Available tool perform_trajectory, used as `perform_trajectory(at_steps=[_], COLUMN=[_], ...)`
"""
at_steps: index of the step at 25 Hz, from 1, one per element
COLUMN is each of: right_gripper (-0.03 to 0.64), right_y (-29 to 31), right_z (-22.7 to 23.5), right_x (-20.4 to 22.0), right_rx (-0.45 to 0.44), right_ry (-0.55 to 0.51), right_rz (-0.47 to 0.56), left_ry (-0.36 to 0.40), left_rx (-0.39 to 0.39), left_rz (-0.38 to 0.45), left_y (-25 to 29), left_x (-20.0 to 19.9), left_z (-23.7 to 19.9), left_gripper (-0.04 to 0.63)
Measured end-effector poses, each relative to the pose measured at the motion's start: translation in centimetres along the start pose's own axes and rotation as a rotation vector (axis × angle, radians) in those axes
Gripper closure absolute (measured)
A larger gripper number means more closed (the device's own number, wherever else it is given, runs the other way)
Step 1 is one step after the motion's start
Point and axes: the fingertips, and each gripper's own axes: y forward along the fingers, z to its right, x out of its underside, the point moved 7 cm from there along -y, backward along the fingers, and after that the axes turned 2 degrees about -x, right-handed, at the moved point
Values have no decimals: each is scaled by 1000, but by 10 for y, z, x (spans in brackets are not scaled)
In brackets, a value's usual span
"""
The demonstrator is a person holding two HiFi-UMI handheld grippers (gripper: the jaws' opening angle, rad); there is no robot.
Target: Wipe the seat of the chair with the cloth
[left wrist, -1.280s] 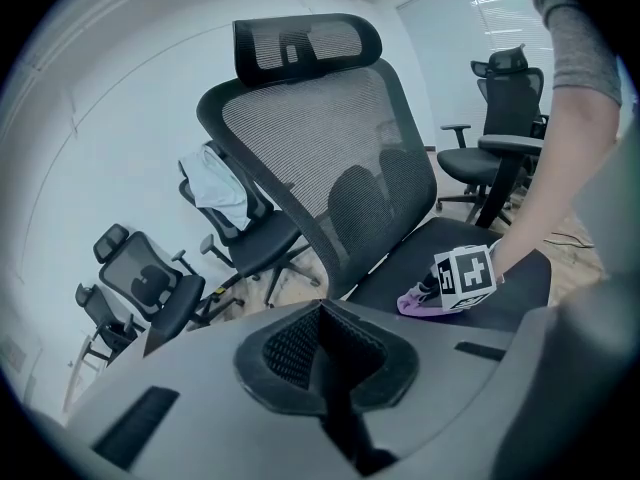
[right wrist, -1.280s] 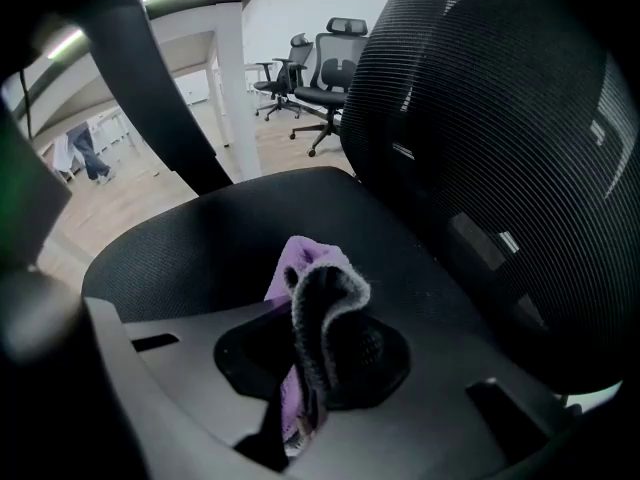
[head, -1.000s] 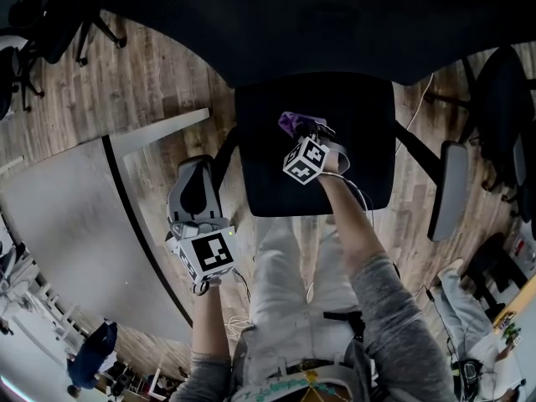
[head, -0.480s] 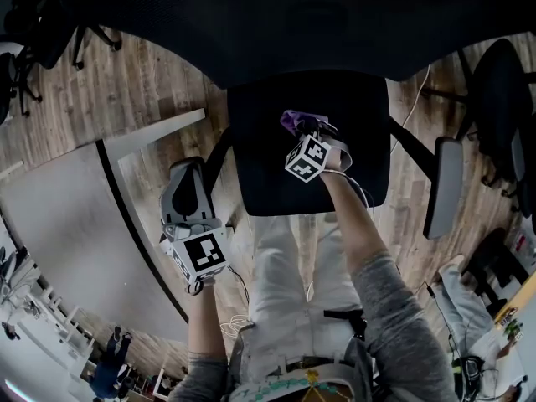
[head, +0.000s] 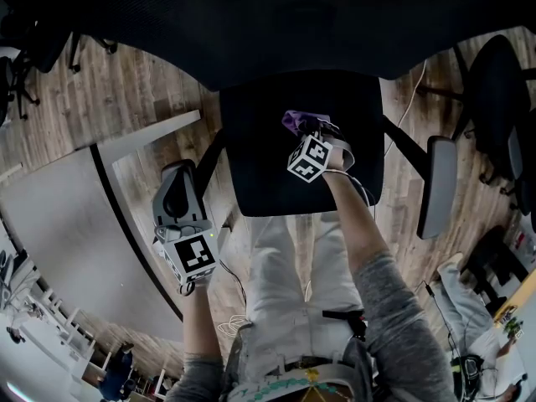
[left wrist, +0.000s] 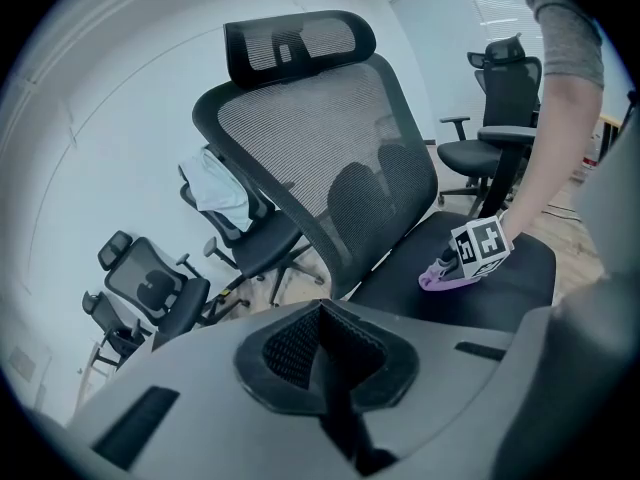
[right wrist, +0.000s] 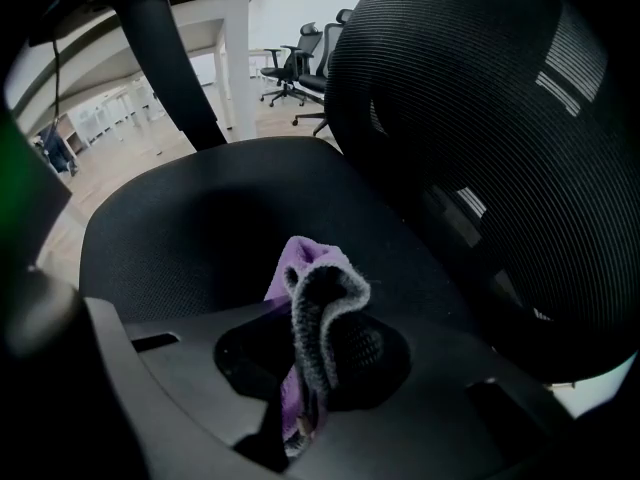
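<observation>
- Right gripper [head: 311,134], head view first: what has it got?
- Its jaws are clamped on a purple and grey cloth [head: 293,121]. The cloth is pressed onto the black fabric chair seat [head: 268,174], near the back and right of middle. Bare seat lies open to the left and toward the front edge. Behind, the black mesh backrest [head: 276,32] closes it off.
- And the left gripper [head: 177,184]?
- Beside the seat's left edge, over the wooden plank floor [head: 142,99], not touching the seat.
- Left gripper view?
- The left gripper [left wrist: 330,368] has its jaws together with nothing between them. Beyond it, the right gripper [left wrist: 478,251] rests the cloth [left wrist: 438,280] on the seat [left wrist: 520,268], just ahead of the backrest [left wrist: 330,158].
- Right gripper view?
- The right gripper [right wrist: 305,368] pinches a fold of the cloth [right wrist: 318,288]. The seat [right wrist: 200,218] stretches wide ahead to its rounded rim, and the backrest [right wrist: 480,118] rises close on the right.
- Any change from a second ago?
- The left gripper sits a little farther from the seat's left edge. The right gripper and cloth are at much the same spot.
</observation>
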Motion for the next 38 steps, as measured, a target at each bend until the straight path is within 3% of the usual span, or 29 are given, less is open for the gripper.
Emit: perform_trajectory(at_steps=[12,25,38], right_gripper=[565,564,565], right_y=[-4,-10,-19], right_z=[12,21,31], right_x=[22,40,63], right_rx=[22,46,80], right_ry=[-9,66,27], right_rz=[-12,-19,-49], left_ry=[25,29,43], left_rx=[-17,-20,-34], left_rz=[-4,-9,-2], left_y=[2,2,2], left_x=[-2,1,-2], left_z=[2,1,2], left_gripper=[595,597,597])
